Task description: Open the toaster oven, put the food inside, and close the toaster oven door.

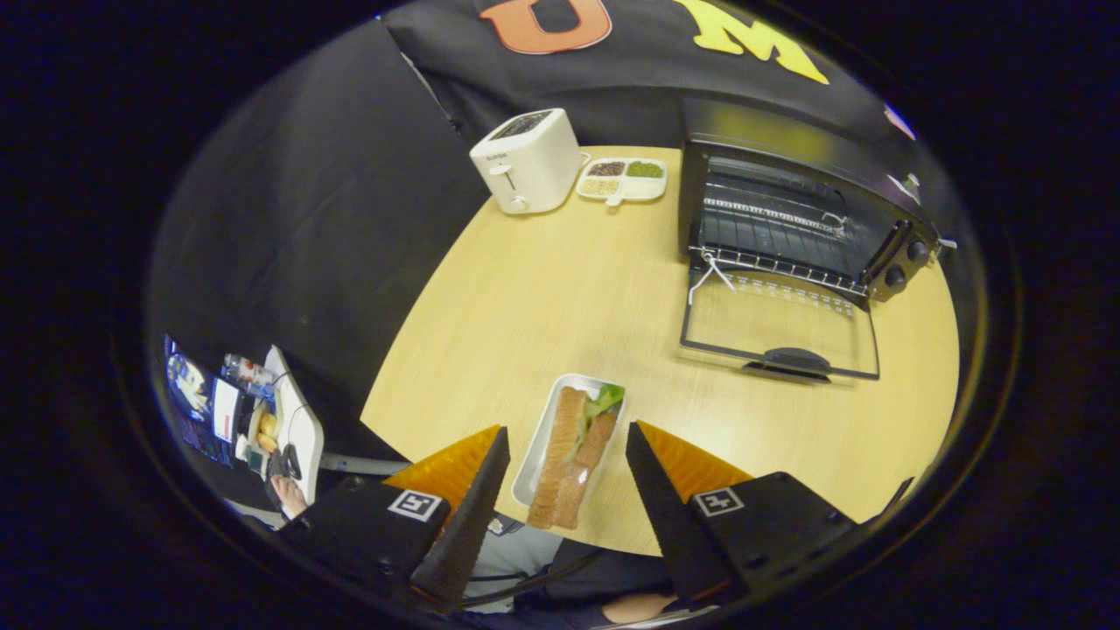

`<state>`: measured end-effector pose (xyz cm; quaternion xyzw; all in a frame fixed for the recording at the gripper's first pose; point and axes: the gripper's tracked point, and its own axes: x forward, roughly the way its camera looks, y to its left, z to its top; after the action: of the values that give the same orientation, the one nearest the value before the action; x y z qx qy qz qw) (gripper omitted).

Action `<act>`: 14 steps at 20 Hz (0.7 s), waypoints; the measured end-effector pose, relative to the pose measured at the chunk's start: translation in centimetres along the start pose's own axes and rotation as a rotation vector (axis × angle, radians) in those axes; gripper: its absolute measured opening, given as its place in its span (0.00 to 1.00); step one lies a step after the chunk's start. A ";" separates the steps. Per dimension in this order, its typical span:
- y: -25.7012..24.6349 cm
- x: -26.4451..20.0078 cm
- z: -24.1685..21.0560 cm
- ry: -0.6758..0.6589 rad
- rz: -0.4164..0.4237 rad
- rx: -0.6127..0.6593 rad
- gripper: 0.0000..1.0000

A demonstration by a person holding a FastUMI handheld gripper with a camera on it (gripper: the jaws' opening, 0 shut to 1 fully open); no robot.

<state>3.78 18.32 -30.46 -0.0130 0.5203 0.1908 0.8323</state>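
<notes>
Spread wide, the gripper [567,455] hangs over the near edge of the wooden table [542,289], its jaws touching nothing. Between its fingers lies a white tray [544,430] with a long sandwich [573,459] on it. Beyond, well apart, the toaster oven [792,214] stands with its glass door [783,328] folded down flat; a white toaster [527,162] and a divided dish [623,179] sit at the far edge.

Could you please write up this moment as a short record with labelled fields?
claw: open, fingers either side of the food tray, not pressing it
food tray: white, holds a sandwich, at the near table edge
toaster oven: far right on the table
oven door: folded down flat, open
rack: bare
toaster: white, far side
divided dish: beside the toaster
</notes>
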 end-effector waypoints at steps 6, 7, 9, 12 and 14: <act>0.3 1.7 -1.7 0.156 0.010 0.047 0.69; 0.3 1.9 -1.9 0.161 -0.002 0.035 0.63; 0.2 2.0 -1.8 0.155 -0.019 0.017 0.54; 0.2 1.6 -1.7 0.141 -0.047 0.019 0.44; 0.3 1.1 -1.8 0.136 -0.041 0.020 0.39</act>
<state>2.57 18.50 -32.20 -0.0285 0.5773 0.1673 0.7987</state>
